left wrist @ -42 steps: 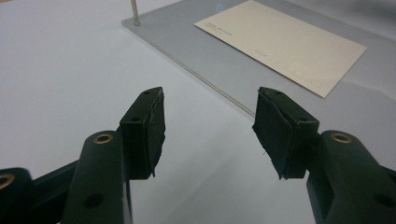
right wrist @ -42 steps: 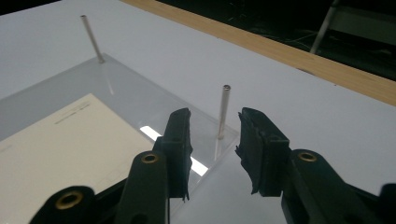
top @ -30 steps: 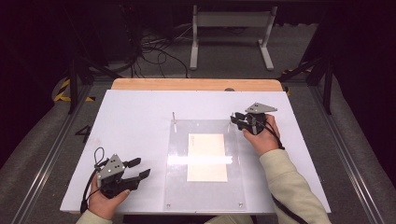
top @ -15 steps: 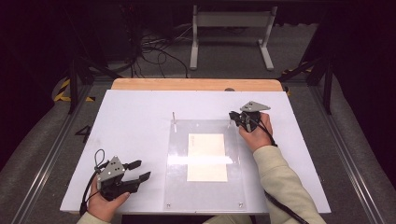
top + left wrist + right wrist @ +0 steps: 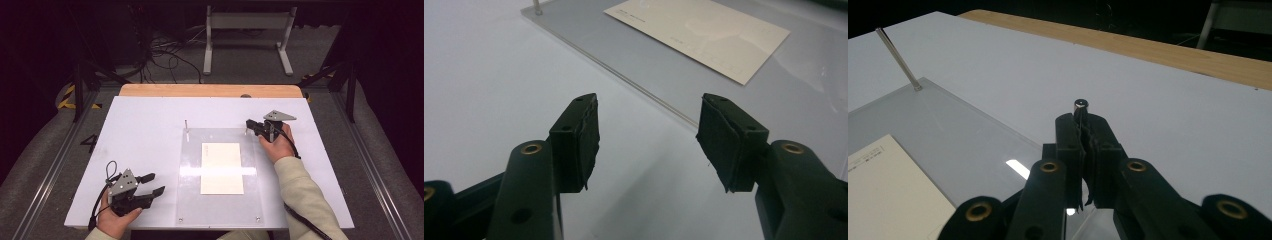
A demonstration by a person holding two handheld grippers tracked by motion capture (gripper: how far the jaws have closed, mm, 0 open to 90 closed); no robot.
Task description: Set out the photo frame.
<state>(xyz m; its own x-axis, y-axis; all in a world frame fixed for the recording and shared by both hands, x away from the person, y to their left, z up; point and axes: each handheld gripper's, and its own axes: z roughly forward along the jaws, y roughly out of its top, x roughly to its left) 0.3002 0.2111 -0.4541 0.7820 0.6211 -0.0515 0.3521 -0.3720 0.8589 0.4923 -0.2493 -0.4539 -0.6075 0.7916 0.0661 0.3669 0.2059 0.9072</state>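
The left hand-held gripper (image 5: 150, 184) rests near the front left corner of the white surface (image 5: 150, 125), held in the person's left hand (image 5: 117, 217). Its jaws stand apart with nothing between them; in the left gripper view the pads (image 5: 583, 135) frame bare surface, and the near edge of the clear plate (image 5: 664, 107) runs just beyond them.

The plate (image 5: 220, 210) lies flat at the middle of the surface, reaching from close to the front edge up toward the centre. A cream card (image 5: 221, 167) lies on or under it, square to its sides, with faint print along one end. At the plate's far left corner a thin metal pin (image 5: 186, 125) stands upright; in the right gripper view it (image 5: 897, 57) leans slightly because of the camera angle.

At the plate's far right corner stands the second pin (image 5: 1081, 106). The right hand-held gripper (image 5: 250, 123) has just been closing, and its jaws are now clamped on this pin: in the right gripper view the two pads meet around the shaft and the round top shows just above them. The right hand (image 5: 277, 145) holds the hand-held gripper low over that corner, the sleeve (image 5: 305, 195) running back across the right side of the surface to the front edge. A bare wooden strip (image 5: 210, 90) lines the far edge of the surface.
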